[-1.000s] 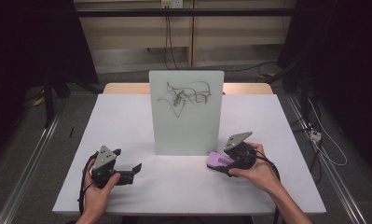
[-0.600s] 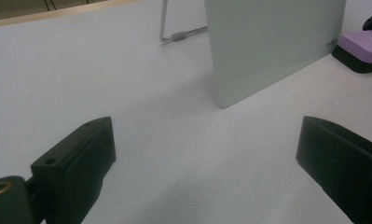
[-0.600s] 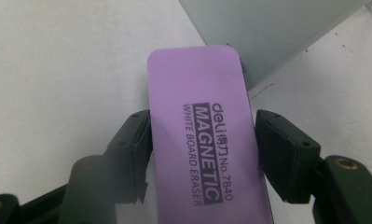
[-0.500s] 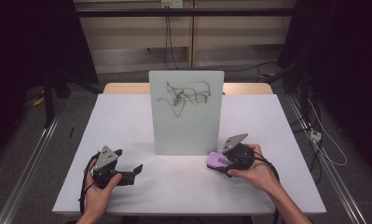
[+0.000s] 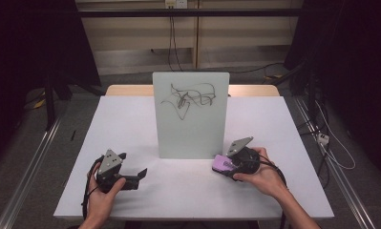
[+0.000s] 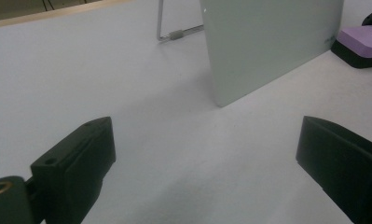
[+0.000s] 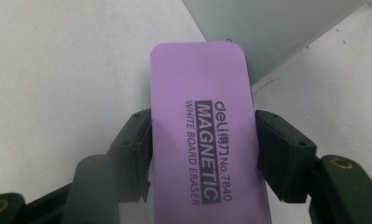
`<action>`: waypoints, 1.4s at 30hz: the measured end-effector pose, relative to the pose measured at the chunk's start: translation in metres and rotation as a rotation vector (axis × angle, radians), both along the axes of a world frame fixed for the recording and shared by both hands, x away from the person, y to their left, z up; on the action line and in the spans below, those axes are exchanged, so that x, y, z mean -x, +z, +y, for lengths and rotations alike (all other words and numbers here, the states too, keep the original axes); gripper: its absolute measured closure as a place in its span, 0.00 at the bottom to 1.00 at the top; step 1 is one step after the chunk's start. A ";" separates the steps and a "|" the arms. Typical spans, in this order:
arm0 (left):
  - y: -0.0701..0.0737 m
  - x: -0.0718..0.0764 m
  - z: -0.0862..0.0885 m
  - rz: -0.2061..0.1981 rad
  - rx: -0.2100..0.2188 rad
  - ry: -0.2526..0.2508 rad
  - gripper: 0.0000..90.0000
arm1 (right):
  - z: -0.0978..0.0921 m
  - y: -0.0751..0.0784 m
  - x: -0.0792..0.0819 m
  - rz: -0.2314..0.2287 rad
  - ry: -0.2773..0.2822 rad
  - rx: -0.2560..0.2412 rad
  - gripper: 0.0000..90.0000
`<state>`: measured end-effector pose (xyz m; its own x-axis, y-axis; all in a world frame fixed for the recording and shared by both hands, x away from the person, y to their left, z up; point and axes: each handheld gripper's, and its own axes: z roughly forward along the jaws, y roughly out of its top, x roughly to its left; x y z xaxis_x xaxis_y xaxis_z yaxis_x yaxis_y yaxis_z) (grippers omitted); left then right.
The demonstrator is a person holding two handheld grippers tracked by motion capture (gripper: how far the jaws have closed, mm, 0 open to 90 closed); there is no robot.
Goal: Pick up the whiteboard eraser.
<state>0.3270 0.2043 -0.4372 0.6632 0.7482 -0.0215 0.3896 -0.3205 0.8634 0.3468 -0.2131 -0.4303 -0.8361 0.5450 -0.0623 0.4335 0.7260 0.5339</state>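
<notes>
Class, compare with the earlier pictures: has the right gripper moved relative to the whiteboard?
Yes. The right gripper, clamped on the purple eraser, has dropped slightly lower toward the table's near edge, away from the whiteboard.

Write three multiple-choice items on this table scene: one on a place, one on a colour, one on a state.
1. Where does the purple rectangular whiteboard eraser lie?
A. by the lower right corner of the upright pale green board
B. behind the board
C. at the table's left edge

2. What colour are the scribbles on the board?
A. red
B. black
C. blue

3. How do the left tongs stand?
A. shut on the eraser
B. shut on nothing
C. open, holding nothing

Key: 1 A, the high view shows it at that corner; 2 B, dark lines on the board's upper half; 3 C, the jaws stand wide apart over the bare white table, while the right tongs flank the eraser.
</notes>
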 end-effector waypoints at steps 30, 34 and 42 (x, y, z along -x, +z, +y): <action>-0.001 0.000 -0.001 0.008 0.003 -0.030 0.05 | -0.008 0.011 0.009 -0.048 -0.044 -0.171 0.45; 0.001 0.000 -0.001 0.000 0.001 -0.032 0.05 | -0.007 0.013 0.011 -0.065 -0.038 -0.193 0.45; 0.000 -0.001 -0.001 0.001 -0.001 -0.028 0.05 | -0.009 0.016 0.013 -0.099 -0.042 -0.227 0.46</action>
<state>0.3277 0.2030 -0.4370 0.6838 0.7294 -0.0217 0.3817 -0.3321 0.8625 0.3337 -0.2220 -0.4140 -0.8081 0.5889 -0.0146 0.3987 0.5650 0.7224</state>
